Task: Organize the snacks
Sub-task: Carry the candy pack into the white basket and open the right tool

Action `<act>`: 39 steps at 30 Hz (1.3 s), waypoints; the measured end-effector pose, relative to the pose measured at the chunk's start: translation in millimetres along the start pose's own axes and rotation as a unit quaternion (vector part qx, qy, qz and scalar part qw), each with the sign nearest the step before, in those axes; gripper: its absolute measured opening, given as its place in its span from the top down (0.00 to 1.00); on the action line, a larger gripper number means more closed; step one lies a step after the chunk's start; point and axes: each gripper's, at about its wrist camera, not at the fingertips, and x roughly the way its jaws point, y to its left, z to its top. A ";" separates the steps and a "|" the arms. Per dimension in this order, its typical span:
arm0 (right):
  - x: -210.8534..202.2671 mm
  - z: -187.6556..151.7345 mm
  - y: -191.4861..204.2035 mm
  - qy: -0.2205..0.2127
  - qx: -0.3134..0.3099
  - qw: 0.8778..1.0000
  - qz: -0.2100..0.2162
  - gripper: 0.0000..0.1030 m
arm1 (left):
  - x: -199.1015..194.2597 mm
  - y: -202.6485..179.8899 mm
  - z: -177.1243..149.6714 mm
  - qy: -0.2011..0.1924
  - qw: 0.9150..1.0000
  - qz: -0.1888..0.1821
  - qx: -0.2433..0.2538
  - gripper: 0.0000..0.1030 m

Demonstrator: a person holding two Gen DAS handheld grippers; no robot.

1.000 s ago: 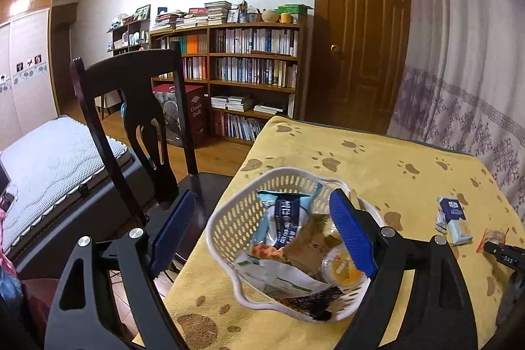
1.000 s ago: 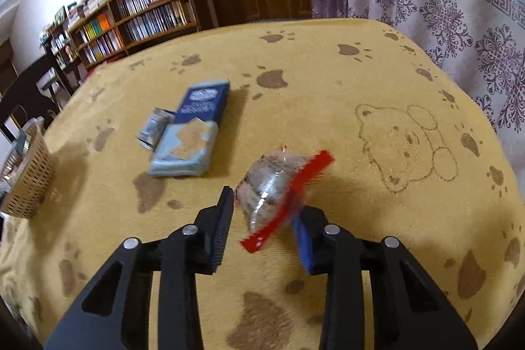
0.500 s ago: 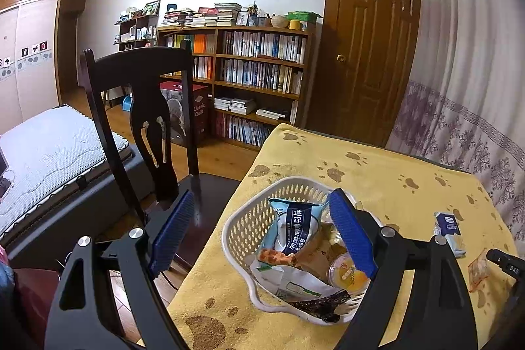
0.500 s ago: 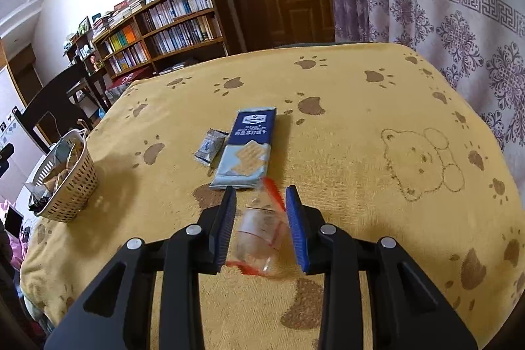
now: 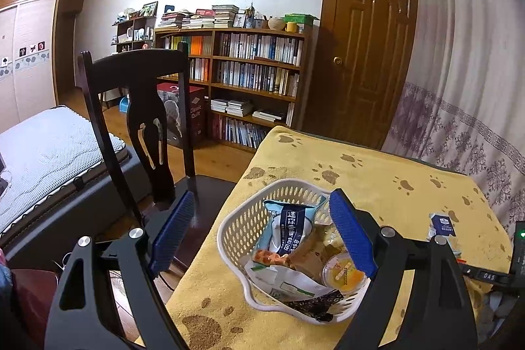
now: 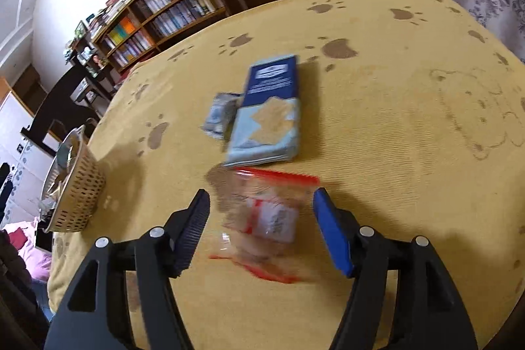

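**Right gripper lets go of the red-edged packet**

Right gripper (image 6: 261, 232): jaws now stand wide apart. Half a second ago they were pinched close on the clear packet with red edges (image 6: 265, 218); now the packet sits blurred in the gap, touching neither pad as far as I can tell. Whether it is falling or already down on the yellow paw-print cloth (image 6: 377, 127), the blur hides.

At 12 o'clock from the gripper, just beyond the packet: blue cracker pack (image 6: 267, 117), flat on the cloth. Small silver-blue sachet (image 6: 220, 115) touches its left side. At 9 o'clock, well apart near the table edge: white basket (image 6: 77, 189).

Left gripper (image 5: 259, 236): wide open, holding nothing, poised over the basket (image 5: 242, 218). Its view has drifted up and back a little over the last second. The basket is already loaded with a blue snack bag (image 5: 290, 230), a jelly cup (image 5: 341, 274) and other wrappers.

Reading: the packet came loose far short of the basket, so I judge this a slip or a regrip. Three snacks are left outside.
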 end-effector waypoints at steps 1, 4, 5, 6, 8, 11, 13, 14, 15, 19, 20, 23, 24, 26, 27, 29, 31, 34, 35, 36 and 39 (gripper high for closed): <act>2.2 -0.7 5.3 0.002 -0.007 1.000 -0.003 0.36 | -0.1 0.2 0.0 0.000 1.000 0.000 0.000 0.17; 10.9 -8.0 31.6 -0.004 -0.064 0.995 -0.072 0.38 | -0.3 0.8 0.8 -0.004 1.000 0.000 0.000 0.17; 12.1 -9.1 36.0 -0.006 -0.075 0.993 -0.087 0.45 | -0.7 2.4 1.3 -0.006 1.000 0.000 -0.001 0.17; 14.2 -11.8 43.4 -0.011 -0.097 0.988 -0.122 0.50 | -1.0 3.6 2.0 -0.007 1.000 0.000 -0.002 0.17; 15.3 -14.5 49.0 -0.016 -0.114 0.983 -0.145 0.59 | -0.7 7.9 2.8 -0.011 1.000 0.002 -0.005 0.17; 9.3 -13.8 51.3 -0.017 -0.112 0.982 -0.148 0.62 | 0.3 15.2 4.6 -0.015 1.000 0.007 -0.009 0.17; 2.2 -10.4 57.2 -0.024 -0.108 0.985 -0.136 0.62 | 1.0 20.0 5.4 -0.016 1.000 0.007 -0.014 0.17; -2.8 -8.0 63.1 -0.032 -0.110 0.985 -0.128 0.62 | 1.5 22.8 5.6 -0.016 1.000 0.006 -0.019 0.17; -7.1 -5.3 68.2 -0.037 -0.113 0.986 -0.119 0.62 | 1.8 25.8 6.3 -0.016 1.000 0.006 -0.022 0.17; -17.1 7.8 110.8 -0.052 -0.130 0.989 -0.053 0.62 | 1.1 36.1 8.9 -0.017 0.999 0.008 -0.036 0.17; -17.7 11.2 125.0 -0.053 -0.138 0.988 -0.034 0.62 | 0.7 39.0 9.6 -0.018 0.999 0.010 -0.040 0.17; -14.9 17.8 167.5 -0.047 -0.159 0.986 0.016 0.62 | -1.2 47.5 11.3 -0.020 0.998 0.012 -0.052 0.17; -12.9 18.9 183.5 -0.042 -0.167 0.985 0.034 0.62 | -1.7 50.5 11.9 -0.021 0.998 0.011 -0.055 0.17; -10.2 17.8 211.5 -0.033 -0.185 0.980 0.063 0.62 | -2.1 54.7 13.2 -0.022 0.998 0.012 -0.062 0.17; -9.4 16.3 224.2 -0.030 -0.194 0.978 0.074 0.62 | -2.2 57.8 13.4 -0.022 0.997 0.011 -0.067 0.17; -5.0 12.3 256.3 -0.022 -0.222 0.970 0.100 0.62 | -2.8 61.6 13.6 -0.021 0.997 0.009 -0.072 0.17; 0.7 9.4 285.3 -0.019 -0.247 0.962 0.112 0.62 | -2.8 64.6 13.5 -0.021 0.997 0.008 -0.076 0.17; 14.5 8.1 321.0 -0.002 -0.263 0.956 0.128 0.62 | -3.0 66.0 13.2 -0.024 0.997 0.016 -0.072 0.17; 19.3 7.9 329.3 0.005 -0.265 0.955 0.134 0.62 | -2.8 66.3 13.3 -0.024 0.997 0.019 -0.071 0.17; 23.7 9.2 334.0 0.008 -0.265 0.954 0.138 0.62 | -1.6 67.7 12.9 -0.023 0.997 0.019 -0.073 0.17; 39.0 12.4 352.1 0.026 -0.256 0.953 0.158 0.61 | 2.5 71.3 11.3 -0.016 0.997 0.018 -0.078 0.17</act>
